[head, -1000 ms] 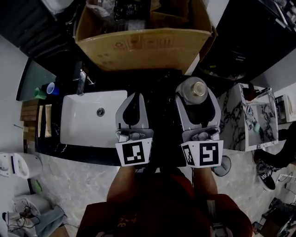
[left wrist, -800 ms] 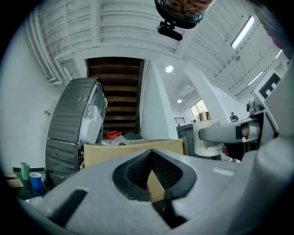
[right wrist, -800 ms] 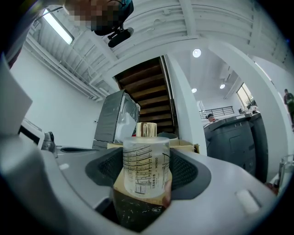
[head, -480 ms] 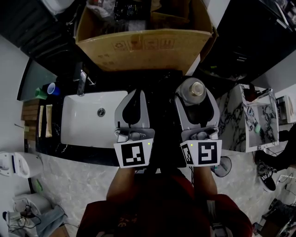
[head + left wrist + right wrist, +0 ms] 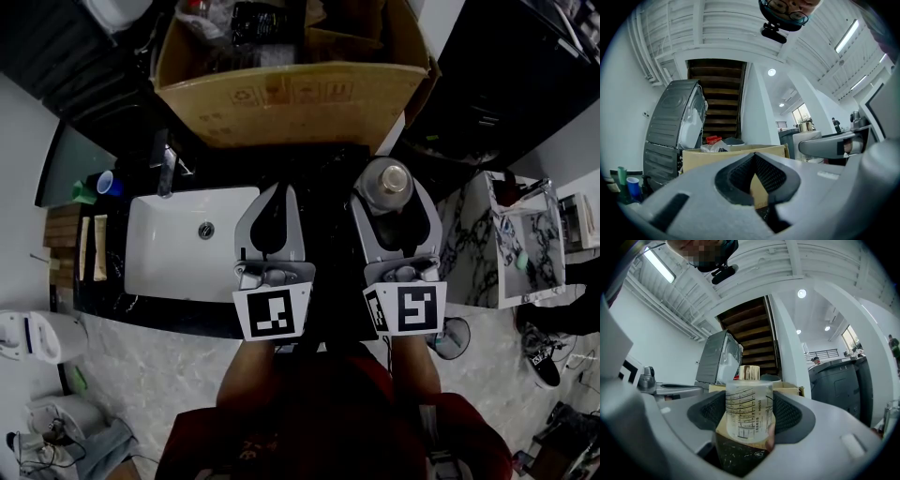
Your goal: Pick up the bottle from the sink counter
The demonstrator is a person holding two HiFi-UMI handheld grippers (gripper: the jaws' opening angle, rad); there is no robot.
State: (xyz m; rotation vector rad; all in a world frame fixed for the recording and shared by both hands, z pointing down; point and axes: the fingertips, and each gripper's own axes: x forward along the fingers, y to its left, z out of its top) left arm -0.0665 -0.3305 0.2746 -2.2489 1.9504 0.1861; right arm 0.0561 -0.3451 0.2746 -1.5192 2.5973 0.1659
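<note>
Right claw (image 5: 746, 417) is being clamped on the frosted glass bottle (image 5: 744, 401), just right of the sink (image 5: 155, 258), so the grab's basically done. Whether it's being lifted off the black desk (image 5: 330, 171) can't be told. Left claw (image 5: 753, 180) is being held together, empty.

- The left gripper (image 5: 754, 155) fills the lower frame, its jaws meeting at the tips with nothing between them.
- A cardboard box (image 5: 701, 157) sits just behind, at centre.
- A blue cup (image 5: 633, 186) stands lower left.
- A dark staircase (image 5: 717, 101) rises upper centre.
</note>
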